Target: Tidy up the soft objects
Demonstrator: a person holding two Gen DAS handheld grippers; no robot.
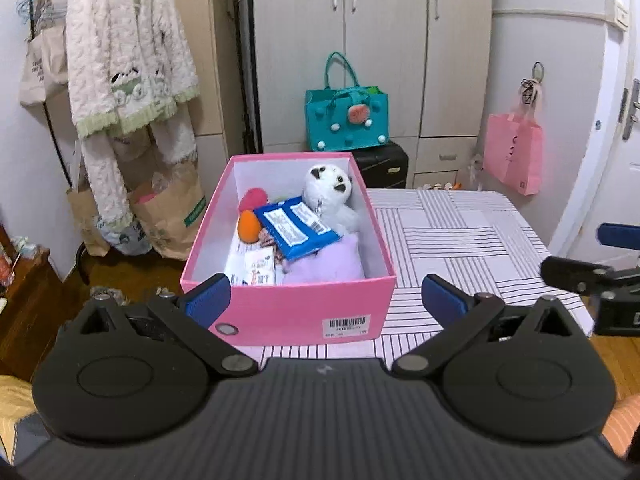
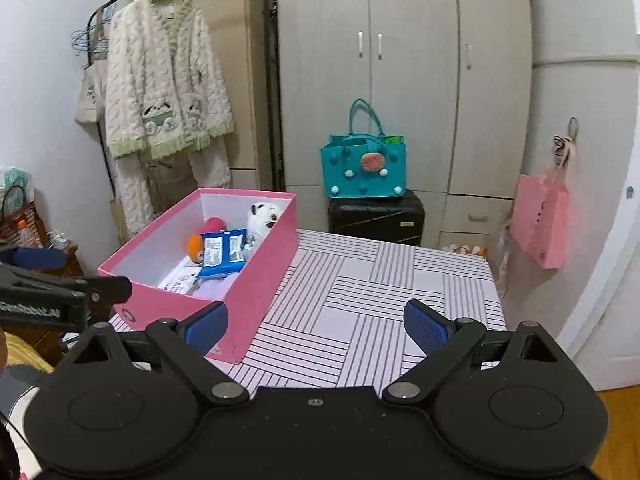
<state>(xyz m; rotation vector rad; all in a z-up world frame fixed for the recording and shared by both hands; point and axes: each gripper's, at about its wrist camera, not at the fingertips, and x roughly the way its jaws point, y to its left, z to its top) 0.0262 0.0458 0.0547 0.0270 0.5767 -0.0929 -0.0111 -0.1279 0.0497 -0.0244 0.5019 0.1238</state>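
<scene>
We see the pink box (image 1: 280, 312) at the left edge of the table (image 1: 460, 232), which wears a striped cloth, the box's near end close to the table's front edge. Inside it, from left to right, lie a pink plush ball (image 1: 253, 199) and an orange plush ball (image 1: 249, 227) against the left wall, some white packets (image 1: 252, 268) at the near end, a blue wipes pack (image 1: 296, 226) propped across the middle, a lilac cushion (image 1: 324, 262) beneath it, and a white plush dog (image 1: 332, 196) leaning in the far right corner.

Our left tool (image 1: 326, 300) hovers just before the box's near wall, its blue pads spread wide and grasping nothing. Our right tool (image 2: 316, 326) hangs over the bare cloth to the right of the box, near the front edge, its jaws likewise released and empty.

Beyond the table's far edge we see a fleece robe (image 2: 168, 80) hanging at the left, a teal felt bag (image 2: 364, 168) on a black suitcase (image 2: 376, 216) before the wardrobe (image 2: 400, 60), and a pink paper bag (image 2: 544, 220) hanging at the right.
</scene>
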